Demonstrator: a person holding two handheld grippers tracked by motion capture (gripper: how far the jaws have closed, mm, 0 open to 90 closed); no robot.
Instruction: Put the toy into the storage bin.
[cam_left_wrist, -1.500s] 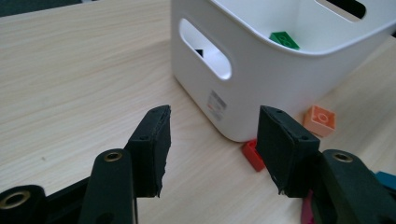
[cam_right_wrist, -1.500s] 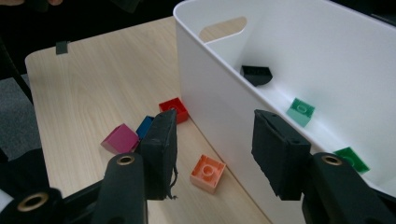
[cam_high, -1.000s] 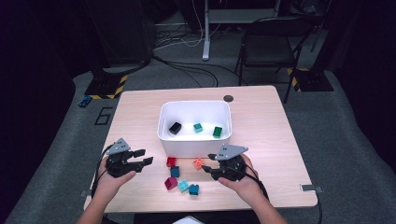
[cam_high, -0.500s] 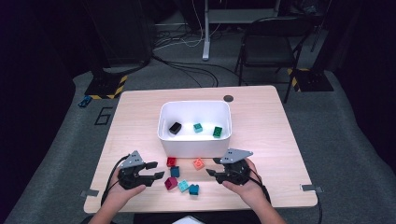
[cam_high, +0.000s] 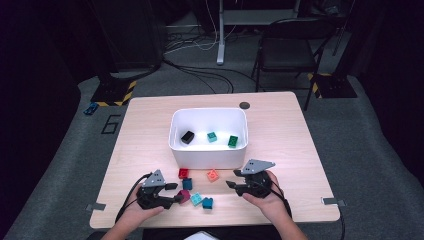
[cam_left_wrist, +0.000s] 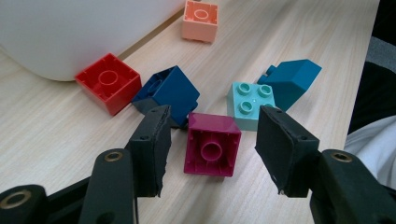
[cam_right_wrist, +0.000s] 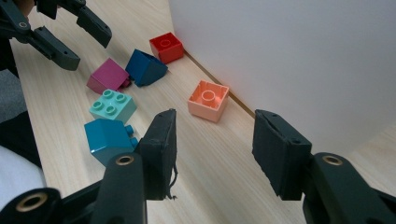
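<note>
In the high view, hovering low at the near left of the pale wooden tabletop (cam_high: 280, 130): left tool (cam_high: 176, 192), reaching toward a magenta square plastic brick (cam_high: 184, 196), near side of the white plastic tub (cam_high: 209, 152).

In the left gripper view, straddling that brick (cam_left_wrist: 212, 143) with jaws apart, just been opening, pads not touching; red plastic brick (cam_left_wrist: 108, 82) lying beside the tub.

In the right gripper view, hanging with jaws apart around nothing: right tool (cam_right_wrist: 212, 140), pointing toward a peach plastic brick (cam_right_wrist: 208, 100).
</note>
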